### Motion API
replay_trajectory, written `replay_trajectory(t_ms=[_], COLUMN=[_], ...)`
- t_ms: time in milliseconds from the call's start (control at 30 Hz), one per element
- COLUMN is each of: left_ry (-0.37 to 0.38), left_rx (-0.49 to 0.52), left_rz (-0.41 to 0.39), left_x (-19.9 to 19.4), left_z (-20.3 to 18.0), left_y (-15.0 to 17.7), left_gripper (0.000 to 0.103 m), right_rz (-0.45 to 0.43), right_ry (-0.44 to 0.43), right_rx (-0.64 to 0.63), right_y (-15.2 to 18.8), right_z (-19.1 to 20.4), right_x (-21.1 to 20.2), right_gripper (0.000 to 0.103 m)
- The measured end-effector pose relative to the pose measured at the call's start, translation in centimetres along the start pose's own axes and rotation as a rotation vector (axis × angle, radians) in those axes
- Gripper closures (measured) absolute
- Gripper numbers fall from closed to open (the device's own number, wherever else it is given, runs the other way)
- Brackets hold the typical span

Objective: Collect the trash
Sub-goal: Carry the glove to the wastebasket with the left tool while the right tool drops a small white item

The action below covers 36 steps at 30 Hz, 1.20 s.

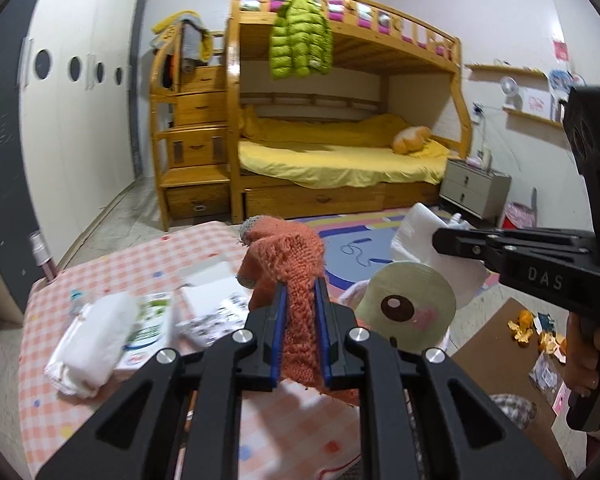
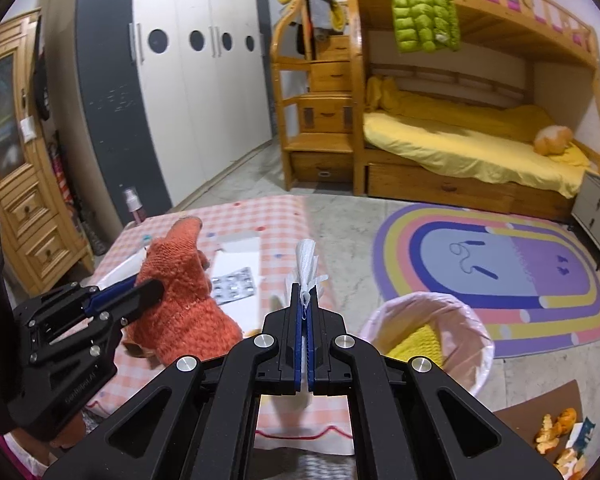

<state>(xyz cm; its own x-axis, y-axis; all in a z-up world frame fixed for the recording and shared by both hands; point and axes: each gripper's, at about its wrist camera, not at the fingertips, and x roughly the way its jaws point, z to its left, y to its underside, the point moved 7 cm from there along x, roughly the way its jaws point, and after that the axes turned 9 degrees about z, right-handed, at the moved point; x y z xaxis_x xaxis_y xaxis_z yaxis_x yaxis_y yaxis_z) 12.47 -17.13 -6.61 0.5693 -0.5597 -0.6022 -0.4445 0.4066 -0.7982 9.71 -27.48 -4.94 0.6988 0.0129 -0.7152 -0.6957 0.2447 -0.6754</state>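
Observation:
My left gripper [image 1: 301, 290] is shut on an orange knitted glove [image 1: 284, 256], held above the pink checkered tabletop [image 1: 112, 252]. The same glove [image 2: 180, 280] and the left gripper [image 2: 154, 289] show at the left of the right wrist view. My right gripper [image 2: 305, 300] is shut on a crumpled white tissue [image 2: 306, 260], which sticks up past the fingertips. In the left wrist view the right gripper [image 1: 438, 236] comes in from the right with the tissue [image 1: 416, 228] over a bin. The bin [image 2: 472, 320] has a pink liner and something yellow inside. Its pale green lid [image 1: 412, 300] bears a cartoon eye.
On the table lie a rolled white cloth [image 1: 96, 340], a green-and-white packet [image 1: 152, 320], papers and a blister pack [image 2: 234, 286]. A spray bottle [image 2: 134, 206] stands at the far corner. Orange peels [image 2: 556, 430] lie on a brown board. A rainbow rug [image 2: 500, 264] and bunk bed lie beyond.

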Motion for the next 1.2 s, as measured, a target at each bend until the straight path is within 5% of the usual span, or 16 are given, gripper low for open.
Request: replay_trajectory(t_ms=[733,767,867,967,1200], left_ry=[0.123,0.119,0.105,0.093,0.025], left_rx=[0.172,0.173,0.159,0.136,0.082], left_rz=[0.222,0.236,0.254,0.257,0.217], left_x=[17.2,18.0,19.5,19.8,17.4], left_z=[-12.7,-12.9,-13.0,-12.2,-9.5], left_y=[-2.9,-2.9,-3.1,-3.3,-4.4], left_gripper=[0.088,0.083,0.042,0.041,0.041], right_rz=[0.124,0.132,0.174,0.194,0.184], right_ry=[0.160,0.166,0.173,0.185,0.152], right_rx=[0.192,0.198,0.218,0.243,0.262], right_y=[2.0,2.1,2.3,2.7,3.2], right_z=[-16.6,-17.3,-19.1,-20.4,-19.4], right_x=[6.7,7.2,9.2,10.2,9.3], right_gripper=[0.101,0.099,0.088,0.074,0.074])
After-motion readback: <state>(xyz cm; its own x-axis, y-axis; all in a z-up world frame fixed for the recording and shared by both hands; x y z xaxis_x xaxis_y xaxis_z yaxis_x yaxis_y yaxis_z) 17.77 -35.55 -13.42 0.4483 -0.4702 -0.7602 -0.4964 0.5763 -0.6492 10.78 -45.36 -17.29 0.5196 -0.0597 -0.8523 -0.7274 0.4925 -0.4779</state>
